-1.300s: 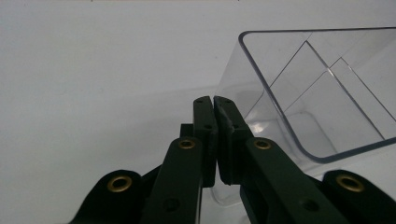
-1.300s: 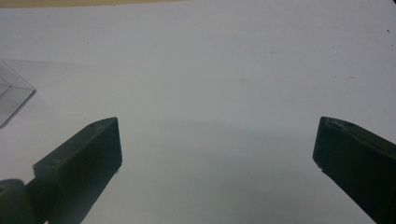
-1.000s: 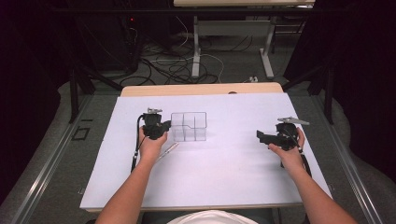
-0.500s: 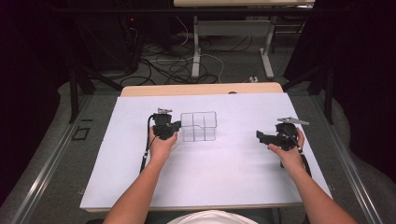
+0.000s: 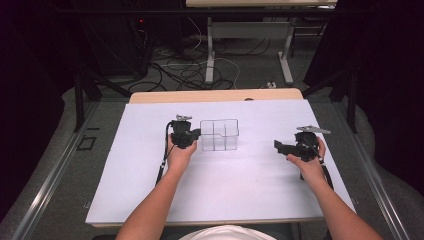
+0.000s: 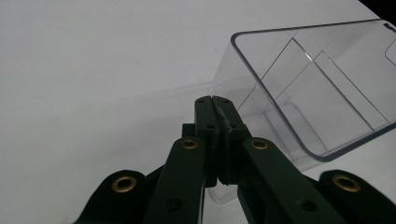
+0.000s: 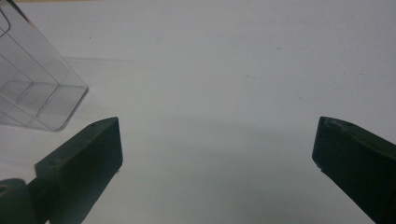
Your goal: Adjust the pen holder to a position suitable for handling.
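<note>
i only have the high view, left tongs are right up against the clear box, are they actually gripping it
Observer: Yes. In the left gripper view the left tongs are pinched shut on the wall of the clear box.
Operator: which wall
Observer: An outer side wall at its rim; the dividers lie beyond it.
Operator: and the right tongs
Observer: The right tongs stand wide open over bare white table, apart from the box.

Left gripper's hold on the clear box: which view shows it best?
Left gripper view: the left gripper has its jaws shut on the wall of the clear divided box. The high view shows gripper and box touching, small. The right gripper view shows just a corner of the box.
</note>
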A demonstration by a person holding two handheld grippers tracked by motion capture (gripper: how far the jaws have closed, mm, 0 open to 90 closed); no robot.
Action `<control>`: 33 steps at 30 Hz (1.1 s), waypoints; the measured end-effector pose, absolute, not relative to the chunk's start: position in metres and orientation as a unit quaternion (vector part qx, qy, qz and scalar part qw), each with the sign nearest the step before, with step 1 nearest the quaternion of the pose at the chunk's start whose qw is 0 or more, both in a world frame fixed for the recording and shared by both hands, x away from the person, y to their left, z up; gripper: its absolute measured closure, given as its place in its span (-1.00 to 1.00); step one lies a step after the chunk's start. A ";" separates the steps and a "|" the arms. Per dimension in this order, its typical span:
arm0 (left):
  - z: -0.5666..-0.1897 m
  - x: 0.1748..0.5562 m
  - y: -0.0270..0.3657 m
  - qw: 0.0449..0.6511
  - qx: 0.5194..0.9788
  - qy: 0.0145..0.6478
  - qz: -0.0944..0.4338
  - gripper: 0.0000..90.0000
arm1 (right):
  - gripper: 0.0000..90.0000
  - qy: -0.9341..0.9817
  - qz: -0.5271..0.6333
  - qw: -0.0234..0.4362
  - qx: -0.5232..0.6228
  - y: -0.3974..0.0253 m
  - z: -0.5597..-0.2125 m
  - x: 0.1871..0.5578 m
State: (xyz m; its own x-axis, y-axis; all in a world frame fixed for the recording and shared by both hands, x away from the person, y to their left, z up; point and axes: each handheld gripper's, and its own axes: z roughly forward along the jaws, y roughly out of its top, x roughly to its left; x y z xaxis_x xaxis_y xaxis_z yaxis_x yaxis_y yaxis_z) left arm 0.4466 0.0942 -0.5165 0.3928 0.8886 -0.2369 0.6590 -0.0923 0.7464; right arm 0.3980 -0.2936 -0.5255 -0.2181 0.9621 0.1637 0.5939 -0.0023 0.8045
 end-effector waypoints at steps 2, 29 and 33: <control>-0.516 0.447 0.094 0.410 0.728 0.531 0.141 1.00 | -0.97 0.668 0.402 0.229 0.582 -0.294 -0.526 0.398; -0.486 0.428 0.124 0.433 0.735 0.507 0.123 0.37 | -0.97 0.669 0.403 0.229 0.581 -0.294 -0.526 0.397; -0.482 0.424 0.130 0.440 0.734 0.504 0.118 0.27 | -0.97 0.671 0.402 0.230 0.580 -0.295 -0.525 0.397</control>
State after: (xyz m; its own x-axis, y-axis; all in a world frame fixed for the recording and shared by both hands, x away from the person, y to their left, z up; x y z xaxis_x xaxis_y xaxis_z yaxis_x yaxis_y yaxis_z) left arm 0.4242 0.1300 -0.4821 0.4649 0.8432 -0.2702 0.6353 -0.1051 0.7651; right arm 0.3971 -0.2945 -0.5255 -0.2225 0.9621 0.1577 0.5929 0.0051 0.8053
